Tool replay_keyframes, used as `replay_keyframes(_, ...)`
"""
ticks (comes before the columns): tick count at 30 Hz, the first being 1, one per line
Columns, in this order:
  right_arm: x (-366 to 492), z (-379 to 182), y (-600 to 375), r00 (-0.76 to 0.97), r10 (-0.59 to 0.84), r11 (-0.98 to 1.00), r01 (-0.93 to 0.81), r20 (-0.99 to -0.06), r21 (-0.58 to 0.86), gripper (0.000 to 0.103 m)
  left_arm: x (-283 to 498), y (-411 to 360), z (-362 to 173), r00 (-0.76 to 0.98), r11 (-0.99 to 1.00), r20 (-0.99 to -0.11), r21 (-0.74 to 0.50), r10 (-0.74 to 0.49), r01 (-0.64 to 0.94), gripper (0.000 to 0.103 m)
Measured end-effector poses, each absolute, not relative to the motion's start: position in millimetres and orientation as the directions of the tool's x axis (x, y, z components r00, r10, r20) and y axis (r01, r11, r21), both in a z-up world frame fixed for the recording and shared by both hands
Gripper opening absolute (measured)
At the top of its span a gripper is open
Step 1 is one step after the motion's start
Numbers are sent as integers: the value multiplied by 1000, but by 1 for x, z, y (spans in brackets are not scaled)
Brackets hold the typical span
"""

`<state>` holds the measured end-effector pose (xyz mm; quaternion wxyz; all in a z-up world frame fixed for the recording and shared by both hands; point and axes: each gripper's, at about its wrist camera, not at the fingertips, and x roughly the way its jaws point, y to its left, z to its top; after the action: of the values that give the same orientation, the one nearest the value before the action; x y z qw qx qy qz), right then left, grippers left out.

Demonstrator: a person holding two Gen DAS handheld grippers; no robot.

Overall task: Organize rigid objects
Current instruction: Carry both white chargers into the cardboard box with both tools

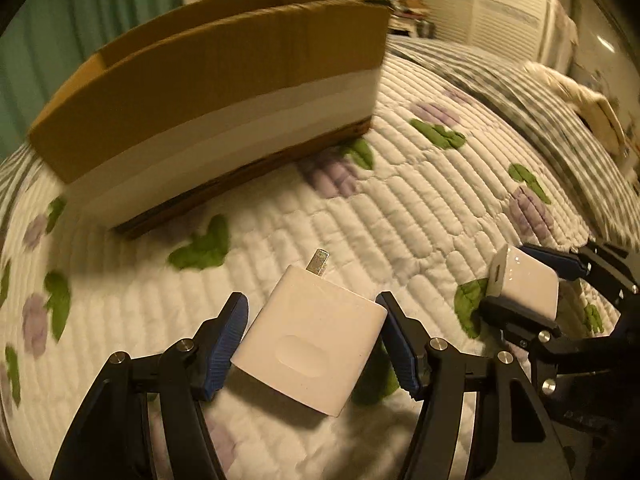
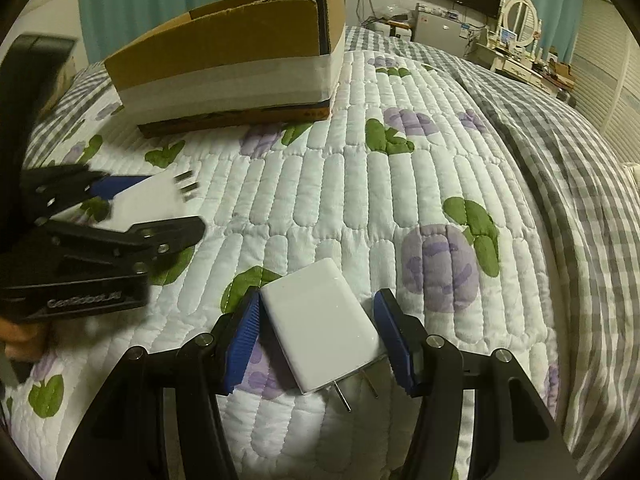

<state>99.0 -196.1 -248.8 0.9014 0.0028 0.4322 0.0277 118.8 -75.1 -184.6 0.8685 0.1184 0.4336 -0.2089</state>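
Observation:
My left gripper [image 1: 314,346] holds a large white charger [image 1: 310,338] between its blue pads, metal prongs pointing away, just above the quilt; it also shows in the right wrist view [image 2: 148,196]. My right gripper [image 2: 316,340] is closed around a smaller white charger [image 2: 320,326] with its prongs pointing back toward me; it also shows in the left wrist view [image 1: 524,282]. An open cardboard box [image 1: 216,84] with a white band stands on the bed beyond both grippers; it also shows in the right wrist view [image 2: 236,56].
A white quilt [image 2: 360,184] with purple flowers and green leaves covers the bed. A grey checked blanket [image 2: 560,160] lies to the right. A dresser with a mirror [image 2: 520,40] and teal curtains stand behind.

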Motion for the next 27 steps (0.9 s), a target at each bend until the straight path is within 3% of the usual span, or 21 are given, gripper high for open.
replay_keyframes(12, 82, -237, -185, 648, 27, 999, 16, -761, 48, 57, 90, -35, -156, 642, 946, -740, 24, -201, 324, 67)
replay_keyframes(27, 53, -154, -152, 776, 8, 1000, -4, -630, 8, 57, 57, -6, -73, 779, 964, -588, -3, -216, 265, 67)
